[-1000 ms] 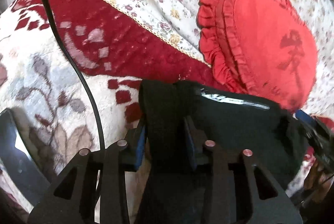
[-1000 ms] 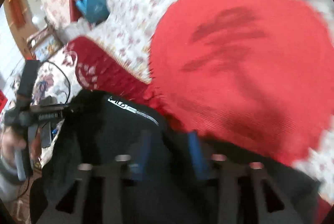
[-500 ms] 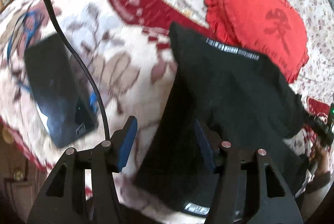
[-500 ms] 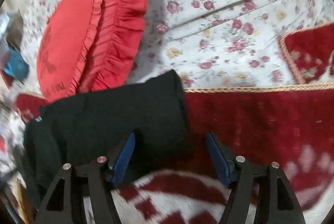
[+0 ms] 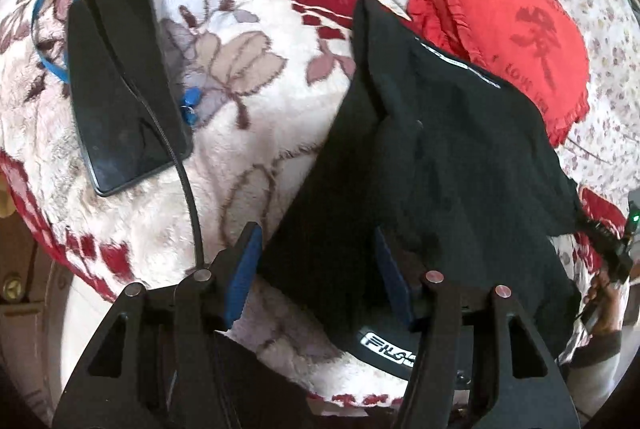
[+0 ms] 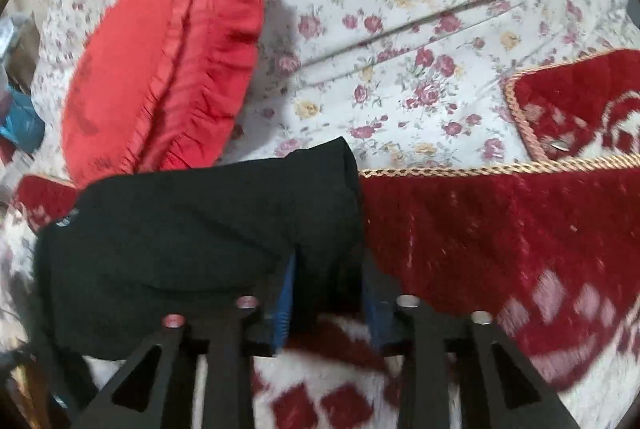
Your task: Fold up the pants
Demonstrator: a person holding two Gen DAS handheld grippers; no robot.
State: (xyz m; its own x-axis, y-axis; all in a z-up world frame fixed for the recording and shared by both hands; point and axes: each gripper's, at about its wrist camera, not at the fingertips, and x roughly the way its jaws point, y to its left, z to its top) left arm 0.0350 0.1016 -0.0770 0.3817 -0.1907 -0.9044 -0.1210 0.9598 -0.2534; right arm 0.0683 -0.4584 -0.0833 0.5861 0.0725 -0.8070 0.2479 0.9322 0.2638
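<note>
Right gripper (image 6: 326, 293) has closed on pants (image 6: 192, 237)

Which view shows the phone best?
The left wrist view: the phone lies whole on the blanket, left of the black pants, with a cable running across it. The right wrist view shows none of it.

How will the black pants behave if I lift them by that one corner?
Probably floppy: the black pants already sag in soft creases across the blanket. Likely light, since the right claw pinches only a thin fold. The folded layers may slide apart and unfold.
</note>
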